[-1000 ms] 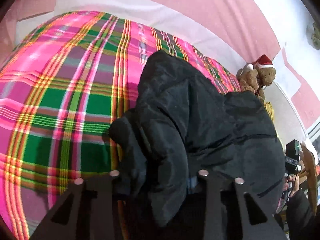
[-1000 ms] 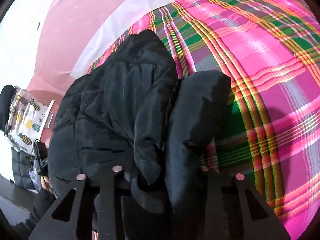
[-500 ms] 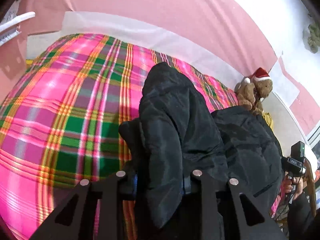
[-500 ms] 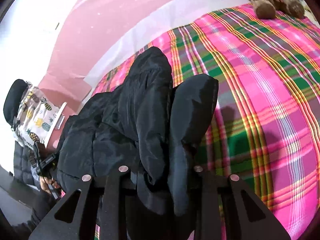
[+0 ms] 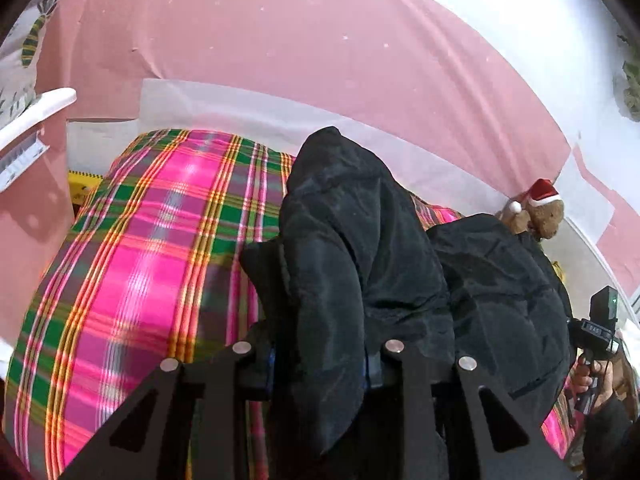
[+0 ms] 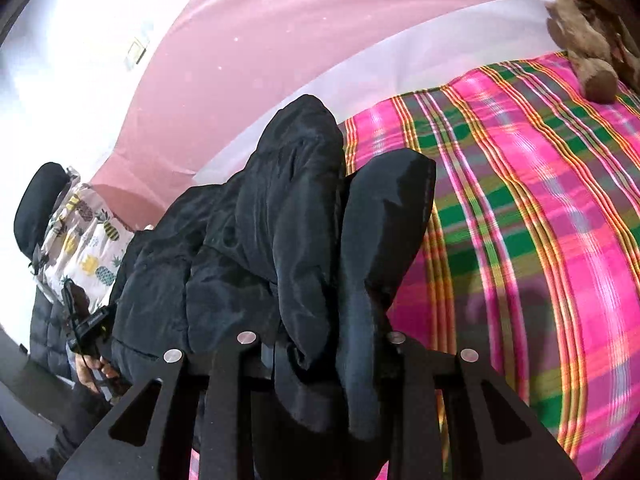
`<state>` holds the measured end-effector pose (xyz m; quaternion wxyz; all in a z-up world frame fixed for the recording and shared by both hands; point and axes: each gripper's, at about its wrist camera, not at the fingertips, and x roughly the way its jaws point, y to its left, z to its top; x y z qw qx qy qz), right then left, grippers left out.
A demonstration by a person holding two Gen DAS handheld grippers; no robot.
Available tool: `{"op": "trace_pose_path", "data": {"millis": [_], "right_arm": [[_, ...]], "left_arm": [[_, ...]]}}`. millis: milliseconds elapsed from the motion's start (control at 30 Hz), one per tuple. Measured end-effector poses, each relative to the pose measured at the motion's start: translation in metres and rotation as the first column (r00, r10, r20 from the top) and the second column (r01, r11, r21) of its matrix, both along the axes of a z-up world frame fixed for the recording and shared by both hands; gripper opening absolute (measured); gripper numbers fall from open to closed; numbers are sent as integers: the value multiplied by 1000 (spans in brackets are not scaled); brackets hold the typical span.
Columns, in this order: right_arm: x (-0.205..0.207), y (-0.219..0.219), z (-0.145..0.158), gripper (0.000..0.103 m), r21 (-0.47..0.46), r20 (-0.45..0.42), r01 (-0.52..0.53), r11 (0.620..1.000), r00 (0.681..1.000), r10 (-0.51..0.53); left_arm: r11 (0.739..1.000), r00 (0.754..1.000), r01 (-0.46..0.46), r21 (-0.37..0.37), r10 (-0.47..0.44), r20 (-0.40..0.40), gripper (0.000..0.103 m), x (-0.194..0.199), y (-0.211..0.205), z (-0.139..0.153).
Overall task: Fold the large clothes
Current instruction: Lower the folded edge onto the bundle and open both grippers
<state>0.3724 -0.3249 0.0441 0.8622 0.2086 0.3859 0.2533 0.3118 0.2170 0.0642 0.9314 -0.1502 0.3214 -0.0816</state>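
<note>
A big bed (image 5: 132,264) with a pink and green check cover fills most of both views. On it lies a puffy black jacket (image 5: 496,292), and its near edge is lifted off the bed. The jacket stretches away from both tongs, toward the far wall. The left tongs (image 5: 320,360) are squeezed shut on a thick bunch of it. The right tongs (image 6: 324,352) pinch another bunch the same way. Both point a bit downward, side by side, about equally near. A small teddy bear (image 5: 540,212) sits far back.
</note>
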Motion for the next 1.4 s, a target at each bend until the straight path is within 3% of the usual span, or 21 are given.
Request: {"op": "trace_pose_path", "data": {"millis": [100, 267, 333, 400, 467, 667, 800, 900, 1033, 1100, 1167, 1267, 1400], "right_arm": [[22, 7, -10, 28, -6, -11, 1, 1000, 1000, -1], [50, 9, -60, 29, -39, -100, 19, 999, 995, -23], [57, 9, -86, 32, -73, -163, 26, 997, 986, -37], [59, 3, -104, 46, -49, -201, 37, 998, 979, -46], [59, -5, -112, 54, -17, -228, 53, 998, 972, -55], [41, -17, -84, 57, -36, -209, 83, 996, 974, -89], [12, -26, -50, 57, -105, -96, 154, 982, 982, -165], [-23, -18, -26, 57, -157, -1, 165, 974, 986, -167], [-47, 6, -33, 57, -216, 18, 107, 971, 994, -106], [-46, 20, -51, 57, -258, -26, 74, 963, 996, -83], [-43, 30, -70, 57, -313, -69, 57, 948, 994, -82], [-46, 26, -71, 57, -317, -77, 72, 946, 992, -101], [-73, 25, -50, 57, -335, -19, 94, 938, 994, -106]], "left_arm": [[1000, 1000, -6, 8, 6, -12, 30, 19, 1, -12], [1000, 995, -5, 10, 6, -104, 31, 46, 2, -74], [1000, 989, -27, 16, 29, -142, 35, 48, 5, -104], [998, 988, -52, -31, 47, -146, 50, 47, 14, -116], [997, 986, -79, -20, 75, -150, 61, 44, 17, -116], [992, 985, -123, 23, 125, -120, 63, 20, 21, -84], [982, 982, -178, 68, 181, -43, 63, -9, 30, -58], [987, 987, -157, 37, 157, -14, 63, -34, 21, -53], [991, 992, -110, 76, 114, -60, 63, -49, -2, -79], [990, 983, -112, 83, 123, -137, 64, -44, -6, -103], [990, 979, -126, 64, 135, -154, 65, -45, -4, -111], [987, 976, -153, 48, 158, -150, 65, -54, -4, -102], [982, 981, -158, 104, 168, -95, 65, -83, -22, -78]]}}
